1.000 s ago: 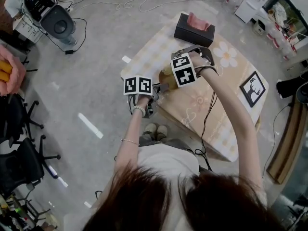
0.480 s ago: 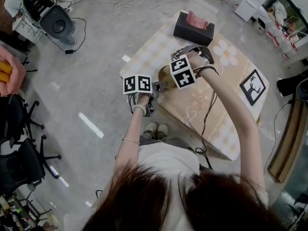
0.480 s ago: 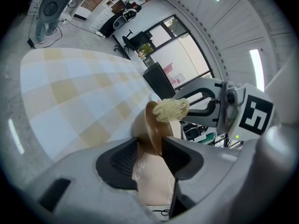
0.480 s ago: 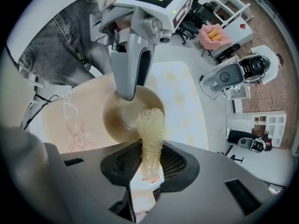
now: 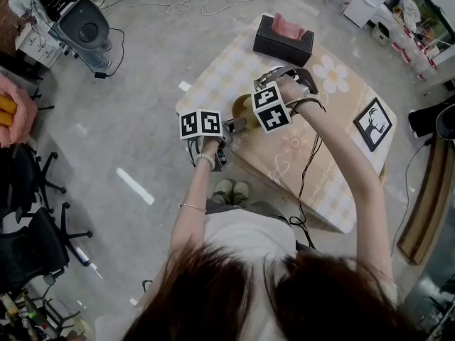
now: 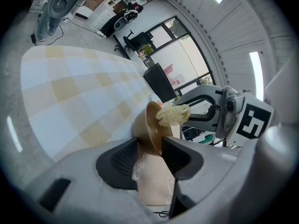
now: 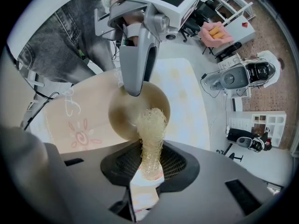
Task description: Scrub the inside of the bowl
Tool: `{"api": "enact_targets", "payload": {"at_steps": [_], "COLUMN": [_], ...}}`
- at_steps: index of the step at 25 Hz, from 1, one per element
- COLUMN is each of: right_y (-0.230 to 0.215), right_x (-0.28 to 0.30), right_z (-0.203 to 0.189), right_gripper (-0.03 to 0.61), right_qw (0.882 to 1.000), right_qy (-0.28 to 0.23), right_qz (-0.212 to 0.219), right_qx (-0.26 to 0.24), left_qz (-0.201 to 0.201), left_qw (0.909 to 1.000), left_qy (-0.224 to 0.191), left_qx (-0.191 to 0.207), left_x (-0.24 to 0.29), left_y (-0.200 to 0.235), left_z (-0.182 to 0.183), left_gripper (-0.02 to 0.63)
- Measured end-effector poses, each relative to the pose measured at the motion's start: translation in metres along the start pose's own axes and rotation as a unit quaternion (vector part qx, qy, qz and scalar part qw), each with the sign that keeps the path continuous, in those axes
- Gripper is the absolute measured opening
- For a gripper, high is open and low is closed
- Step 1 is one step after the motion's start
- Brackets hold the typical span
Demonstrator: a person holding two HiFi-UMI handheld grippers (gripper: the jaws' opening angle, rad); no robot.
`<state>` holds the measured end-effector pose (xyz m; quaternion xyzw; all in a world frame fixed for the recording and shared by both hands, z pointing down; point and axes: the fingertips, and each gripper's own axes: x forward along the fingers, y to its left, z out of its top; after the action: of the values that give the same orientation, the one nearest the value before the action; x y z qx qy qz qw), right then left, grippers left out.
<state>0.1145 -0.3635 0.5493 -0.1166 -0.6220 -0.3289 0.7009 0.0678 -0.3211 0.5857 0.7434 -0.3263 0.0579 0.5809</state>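
Note:
A tan bowl (image 5: 244, 109) is tipped up on edge near the table's left corner. My left gripper (image 5: 231, 125) is shut on its rim; the bowl's wall (image 6: 149, 125) stands between the dark pads (image 6: 122, 160). My right gripper (image 5: 254, 112) is shut on a pale yellow mesh scrubber (image 7: 152, 129), whose free end lies against the inside of the bowl (image 7: 124, 113). In the left gripper view the scrubber (image 6: 172, 114) sits at the bowl's upper edge, with the right gripper (image 6: 183, 110) behind it. The left gripper's finger (image 7: 135, 73) reaches the rim from above in the right gripper view.
The table (image 5: 313, 155) has a checked cloth with flower prints. A black tissue box (image 5: 283, 40) stands at its far edge and a framed picture (image 5: 373, 130) at the right. Office chairs (image 5: 32, 226) and a machine (image 5: 78, 20) stand on the floor at left.
Both grippers stay at the bowl. The left gripper's marker cube has slid slightly left in the head view. Nothing is visibly taken up or let go.

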Motion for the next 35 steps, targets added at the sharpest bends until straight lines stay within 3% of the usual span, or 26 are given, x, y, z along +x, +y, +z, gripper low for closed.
{"api": "enact_targets", "payload": {"at_steps": [22,35], "right_y": [0.032,0.045], "right_x": [-0.008,-0.013], "right_z": [0.001,0.023], "right_gripper": [0.095,0.095], "right_qw": [0.998,0.996], "right_qy": [0.052,0.056], "right_qz": [0.005,0.013], "right_qx": [-0.035,-0.062], "left_qz": [-0.004,-0.034], "left_qw": [1.0000,0.9993], "left_qy": [-0.003,-0.011], "left_qx": [-0.003,-0.005], "left_x": [0.000,-0.006], "left_y": [-0.001,-0.006], "left_z": [0.000,-0.001], "left_gripper": [0.164,0.151]}}
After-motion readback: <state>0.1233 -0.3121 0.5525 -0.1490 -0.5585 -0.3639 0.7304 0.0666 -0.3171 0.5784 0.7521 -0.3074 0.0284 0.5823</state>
